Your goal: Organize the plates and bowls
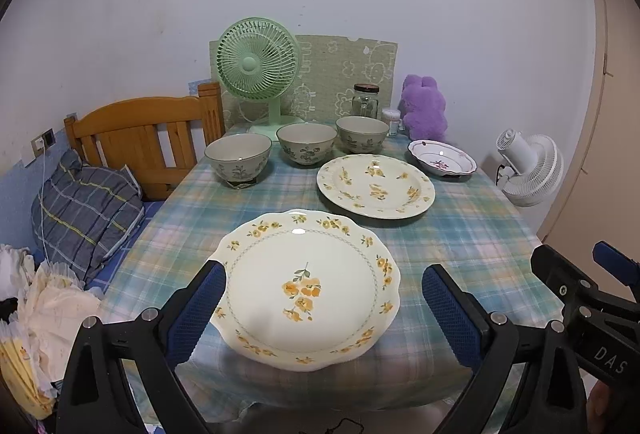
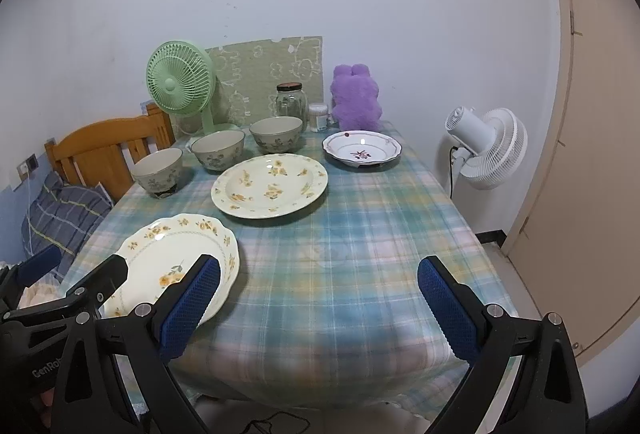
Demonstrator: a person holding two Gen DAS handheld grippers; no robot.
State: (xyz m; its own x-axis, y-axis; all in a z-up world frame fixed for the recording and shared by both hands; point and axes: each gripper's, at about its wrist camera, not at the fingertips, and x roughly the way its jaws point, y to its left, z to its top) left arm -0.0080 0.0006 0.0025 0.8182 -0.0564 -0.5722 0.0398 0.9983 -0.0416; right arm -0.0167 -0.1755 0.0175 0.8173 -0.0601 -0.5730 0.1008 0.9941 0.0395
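Three plates and three bowls sit on the checked tablecloth [image 1: 460,234] in front of me. The near plate [image 1: 306,290] is cream with a wavy rim, small yellow flowers round the edge and a yellow bunch in the middle. The middle plate [image 1: 375,185] is cream too, rounder, with yellow flowers scattered over it. The small plate [image 1: 442,158] is white with a dark red flower and a thin reddish rim line. The bowls are grey-green with dark leaf patterns: the left bowl [image 1: 239,160], the middle bowl [image 1: 307,143] and the right bowl [image 1: 362,133] stand in a slanting row.

From my left gripper [image 1: 324,308], the near plate lies straight ahead and just below, its near half between the two blue pads; I cannot tell whether the left pad touches the rim. The middle plate is farther ahead and a little right, the small plate beyond it to the right, the bowls at the far side. From my right gripper [image 2: 318,308], the near plate is low on the left, partly behind the left finger, and only bare cloth lies between the pads.

Both grippers stand spread wide and hold nothing. A green fan [image 1: 258,63], a jar [image 1: 365,101] and a purple plush toy [image 1: 425,107] stand behind the bowls.
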